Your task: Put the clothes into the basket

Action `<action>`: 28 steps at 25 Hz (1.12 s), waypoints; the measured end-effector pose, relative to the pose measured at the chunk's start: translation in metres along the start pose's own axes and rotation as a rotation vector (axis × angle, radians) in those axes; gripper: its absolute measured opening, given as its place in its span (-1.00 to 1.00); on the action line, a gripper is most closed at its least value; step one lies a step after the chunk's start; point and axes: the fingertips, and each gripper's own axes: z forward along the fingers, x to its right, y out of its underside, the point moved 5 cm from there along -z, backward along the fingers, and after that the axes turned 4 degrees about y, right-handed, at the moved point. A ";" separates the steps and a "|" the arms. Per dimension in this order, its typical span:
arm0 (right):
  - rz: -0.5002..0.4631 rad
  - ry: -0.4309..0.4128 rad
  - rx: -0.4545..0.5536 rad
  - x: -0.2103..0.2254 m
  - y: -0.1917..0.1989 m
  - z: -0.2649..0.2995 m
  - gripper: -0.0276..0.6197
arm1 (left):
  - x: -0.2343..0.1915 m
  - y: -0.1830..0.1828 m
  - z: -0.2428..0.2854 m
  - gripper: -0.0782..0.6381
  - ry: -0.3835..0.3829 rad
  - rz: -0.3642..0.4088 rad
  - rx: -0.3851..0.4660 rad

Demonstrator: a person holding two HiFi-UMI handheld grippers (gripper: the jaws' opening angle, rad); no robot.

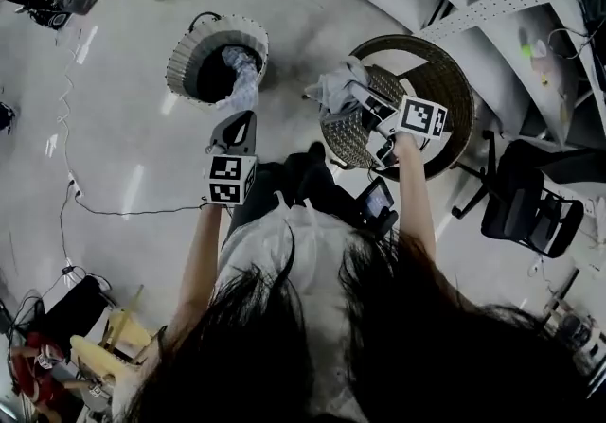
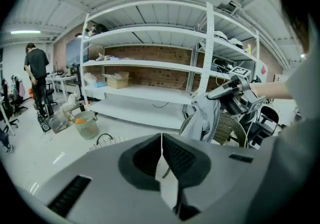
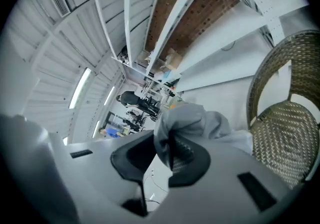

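A grey garment [image 3: 187, 120] is pinched, bunched, between the jaws of the right gripper [image 3: 167, 143], with its folds spilling past and beside them. A round white ribbed basket [image 1: 189, 57], dark inside, is seen on the floor just ahead of the jaws of the left gripper [image 1: 240, 118]. A pale garment [image 1: 244, 79] is draped over the basket's near rim.

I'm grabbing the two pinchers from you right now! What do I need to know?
Left gripper: shut, with nothing in it, held near the white basket.
Right gripper: shut on the grey garment, held above the wicker chair.
Done: a pale blue cloth hangs over the basket's rim, partly inside.
Left to do: carry the grey garment to the basket and let go. The blue cloth probably needs nudging fully in too.
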 end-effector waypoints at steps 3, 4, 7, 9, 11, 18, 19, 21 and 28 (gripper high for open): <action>-0.037 -0.046 -0.005 -0.045 0.002 0.025 -0.72 | -0.029 0.004 -0.028 -0.73 -0.053 -0.042 0.025; -0.049 -0.061 -0.009 -0.059 0.003 0.034 -0.72 | -0.038 0.005 -0.038 -0.73 -0.067 -0.054 0.036; -0.081 -0.122 -0.020 -0.099 0.009 0.063 -0.72 | -0.065 0.012 -0.063 -0.73 -0.107 -0.083 0.066; -0.105 -0.143 -0.027 -0.121 0.014 0.083 -0.72 | -0.083 0.016 -0.078 -0.73 -0.129 -0.092 0.082; -0.128 -0.164 -0.039 -0.140 0.019 0.105 -0.72 | -0.101 0.020 -0.092 -0.73 -0.154 -0.099 0.095; -0.164 -0.152 -0.102 -0.179 0.028 0.168 -0.72 | -0.141 0.017 -0.124 -0.73 -0.211 -0.139 0.132; -0.166 -0.156 -0.112 -0.185 0.029 0.178 -0.72 | -0.145 0.016 -0.128 -0.73 -0.218 -0.143 0.135; -0.183 -0.151 -0.132 -0.197 0.033 0.198 -0.72 | -0.157 0.018 -0.137 -0.73 -0.236 -0.156 0.142; -0.230 -0.181 -0.212 -0.227 0.033 0.257 -0.72 | -0.182 0.017 -0.141 -0.73 -0.287 -0.202 0.164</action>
